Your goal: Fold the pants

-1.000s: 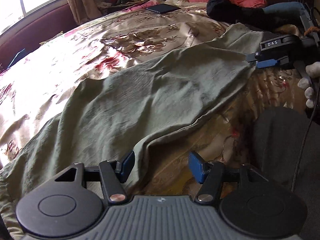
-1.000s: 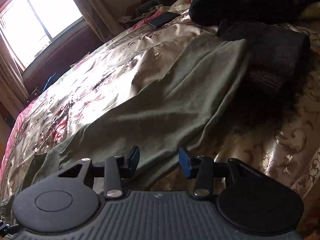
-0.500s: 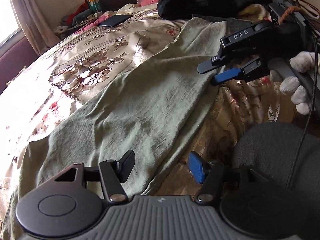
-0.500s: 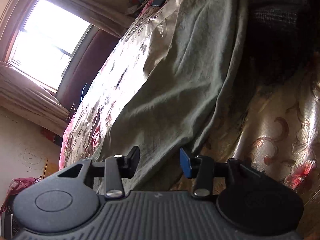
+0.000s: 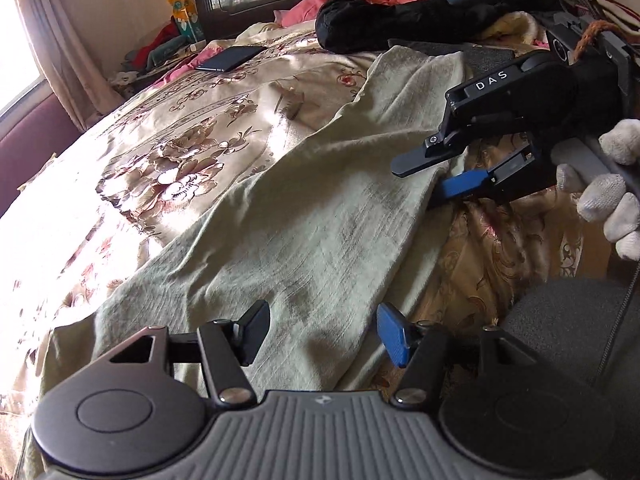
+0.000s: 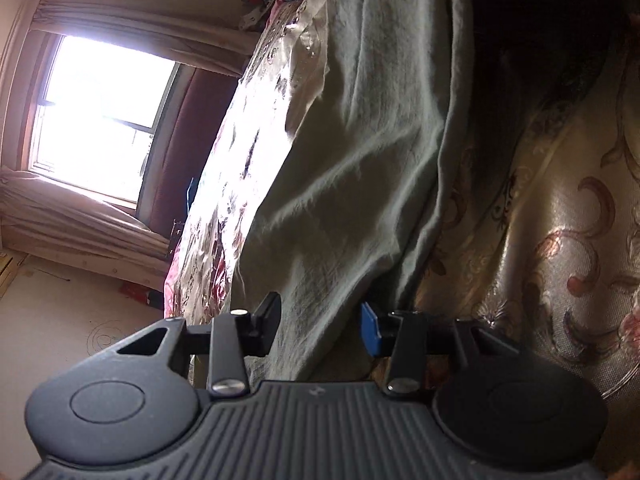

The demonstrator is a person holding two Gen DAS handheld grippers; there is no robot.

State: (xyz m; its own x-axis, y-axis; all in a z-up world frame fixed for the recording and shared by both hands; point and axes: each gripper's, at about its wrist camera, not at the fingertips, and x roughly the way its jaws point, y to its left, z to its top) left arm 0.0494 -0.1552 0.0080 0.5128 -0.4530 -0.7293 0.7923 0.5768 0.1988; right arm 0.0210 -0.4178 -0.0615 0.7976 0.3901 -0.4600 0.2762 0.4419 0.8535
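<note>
pants (image 5: 304,216) flat on bed (image 5: 168,152), below black bundle (image 5: 384,24) | left gripper (image 5: 322,334) and right gripper (image 5: 436,178) fingers spread, straddling near edge | advice: clamp both layers together, lift evenly

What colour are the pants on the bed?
Pale sage-green fabric pants; clearest in the left wrist view.

Pants (image 5: 304,216): near end hidden behind the left claw (image 5: 320,334) body at lower frame; far end cut off at the top edge of the right wrist view. Window (image 6: 100,120): blown out, nothing legible. Dark bundle (image 6: 552,20), upper right: too shadowed to identify.
</note>
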